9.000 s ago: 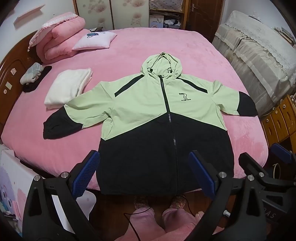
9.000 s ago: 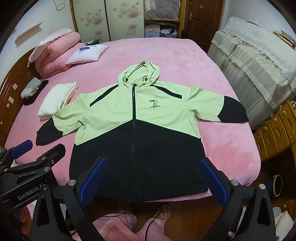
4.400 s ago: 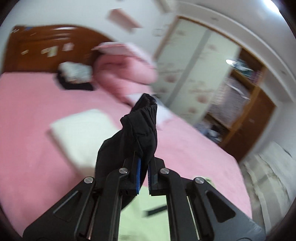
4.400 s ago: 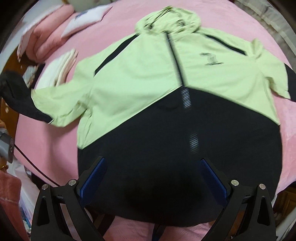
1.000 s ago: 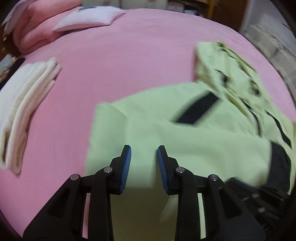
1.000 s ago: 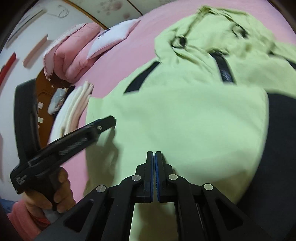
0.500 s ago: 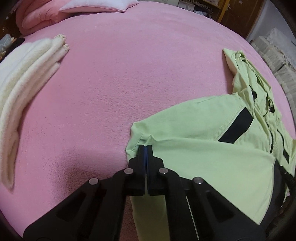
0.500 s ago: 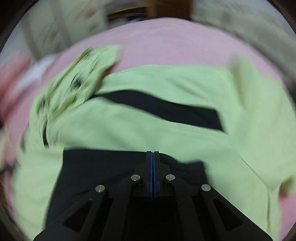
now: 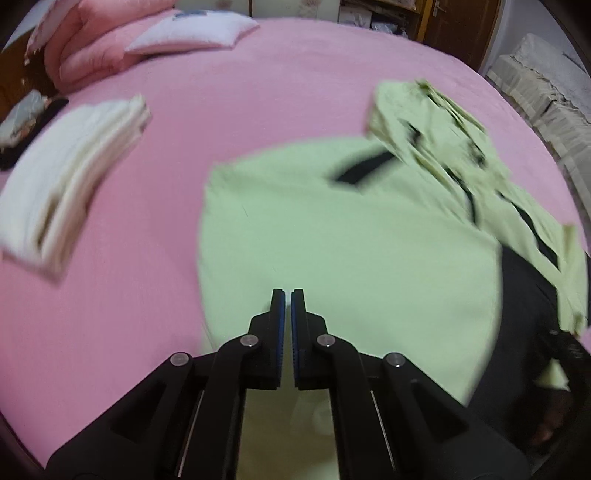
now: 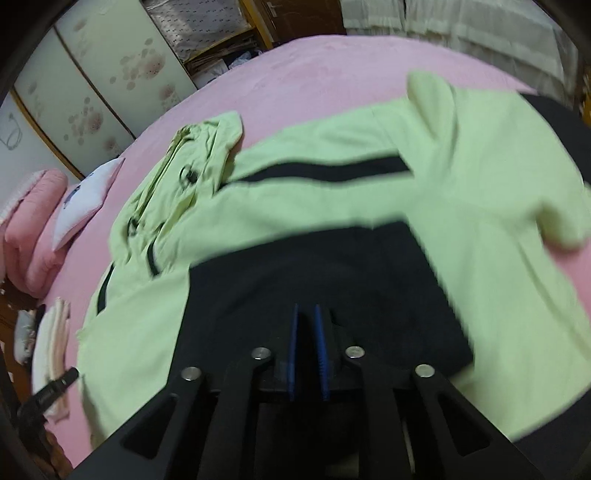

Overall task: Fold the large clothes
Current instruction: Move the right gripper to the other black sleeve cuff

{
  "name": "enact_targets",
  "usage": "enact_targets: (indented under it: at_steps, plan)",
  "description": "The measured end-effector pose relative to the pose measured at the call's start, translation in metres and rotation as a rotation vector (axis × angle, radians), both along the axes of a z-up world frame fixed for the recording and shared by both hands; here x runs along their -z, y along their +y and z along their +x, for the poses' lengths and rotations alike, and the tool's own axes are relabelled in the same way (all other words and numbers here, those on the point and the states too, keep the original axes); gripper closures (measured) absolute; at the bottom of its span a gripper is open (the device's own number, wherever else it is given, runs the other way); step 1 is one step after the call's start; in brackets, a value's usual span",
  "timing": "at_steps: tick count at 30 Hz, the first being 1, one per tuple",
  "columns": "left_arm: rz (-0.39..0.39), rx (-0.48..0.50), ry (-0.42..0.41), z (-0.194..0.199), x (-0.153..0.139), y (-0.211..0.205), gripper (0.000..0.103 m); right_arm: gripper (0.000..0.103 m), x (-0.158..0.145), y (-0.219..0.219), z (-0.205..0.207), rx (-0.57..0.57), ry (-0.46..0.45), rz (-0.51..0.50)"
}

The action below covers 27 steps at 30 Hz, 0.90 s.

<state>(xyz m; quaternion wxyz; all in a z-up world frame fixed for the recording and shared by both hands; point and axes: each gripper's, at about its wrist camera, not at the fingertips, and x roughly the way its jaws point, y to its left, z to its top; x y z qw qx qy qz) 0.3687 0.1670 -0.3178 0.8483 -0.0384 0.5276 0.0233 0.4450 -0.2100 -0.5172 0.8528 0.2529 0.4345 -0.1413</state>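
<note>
A light green and black hooded jacket (image 9: 332,240) lies face up on the pink bed (image 9: 258,92). Its hood (image 9: 424,110) points toward the far right. One sleeve is folded across the chest, and its black end (image 10: 314,269) lies on the green front (image 10: 332,199). My left gripper (image 9: 287,295) hovers over the green panel, shut, with nothing between its pads. My right gripper (image 10: 306,308) is just above the black sleeve end. Its jaws are opening by a narrow gap, and I see no cloth pinched between them. Both views are blurred.
A folded white blanket (image 9: 70,177) lies on the bed to the left of the jacket. A white pillow (image 9: 192,33) and a pink quilt (image 9: 99,40) sit at the head. A wardrobe (image 10: 92,81) and a covered sofa (image 9: 546,96) stand beyond the bed.
The left gripper has pulled back from the folded shoulder edge to over the middle of the green panel, staying shut. The right gripper's jaws have parted slightly above the black sleeve end.
</note>
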Motion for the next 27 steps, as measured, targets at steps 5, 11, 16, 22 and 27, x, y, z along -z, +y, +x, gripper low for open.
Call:
enact_targets:
  at_steps: [5,11,16,22,27]
  plan:
    - [-0.036,0.054,0.129,-0.058,0.006,-0.063,0.102,0.07,0.006,0.003,-0.042,-0.101,0.005,0.112]
    - [-0.048,0.116,0.209,-0.113,-0.006,-0.179,0.088,0.049,-0.018,-0.046,-0.083,-0.276,0.019,0.169]
    - [-0.106,0.128,0.243,-0.139,-0.02,-0.28,0.082,0.044,-0.033,-0.119,-0.111,-0.258,0.064,0.196]
    - [-0.139,0.246,0.29,-0.146,-0.024,-0.396,0.069,0.036,-0.042,-0.242,-0.156,-0.069,0.108,0.316]
    - [-0.072,0.372,0.3,-0.146,-0.02,-0.474,0.067,0.036,-0.038,-0.339,-0.178,0.063,0.119,0.244]
